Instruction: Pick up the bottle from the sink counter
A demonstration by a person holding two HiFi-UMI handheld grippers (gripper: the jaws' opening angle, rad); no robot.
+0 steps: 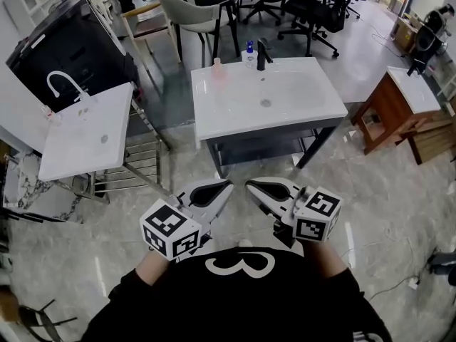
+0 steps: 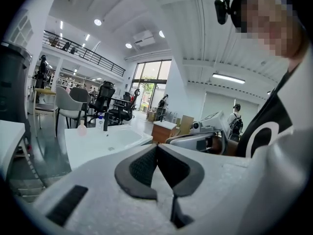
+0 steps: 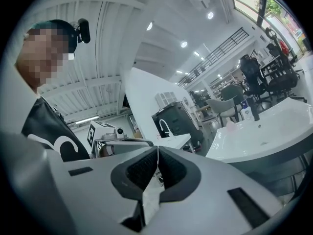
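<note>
A white sink counter (image 1: 235, 109) stands ahead of me, with a black faucet (image 1: 262, 54) at its back edge. A clear bottle with a blue cap (image 1: 249, 53) stands just left of the faucet, and a small pink bottle (image 1: 217, 68) stands further left. Both grippers are held close to my chest, well short of the counter. My left gripper (image 1: 228, 184) and right gripper (image 1: 249, 184) point toward each other, both shut with nothing between the jaws. The left gripper view shows the clear bottle (image 2: 100, 122) far off. It is also distant in the right gripper view, where the bottle (image 3: 248, 112) is small.
A second white sink (image 1: 85, 130) with a white faucet stands at the left, a metal rack (image 1: 135, 166) beside it. A black cabinet (image 1: 68, 48) is behind that. A wooden vanity (image 1: 399, 105) stands at the right. Chairs (image 1: 199, 13) stand behind the counter.
</note>
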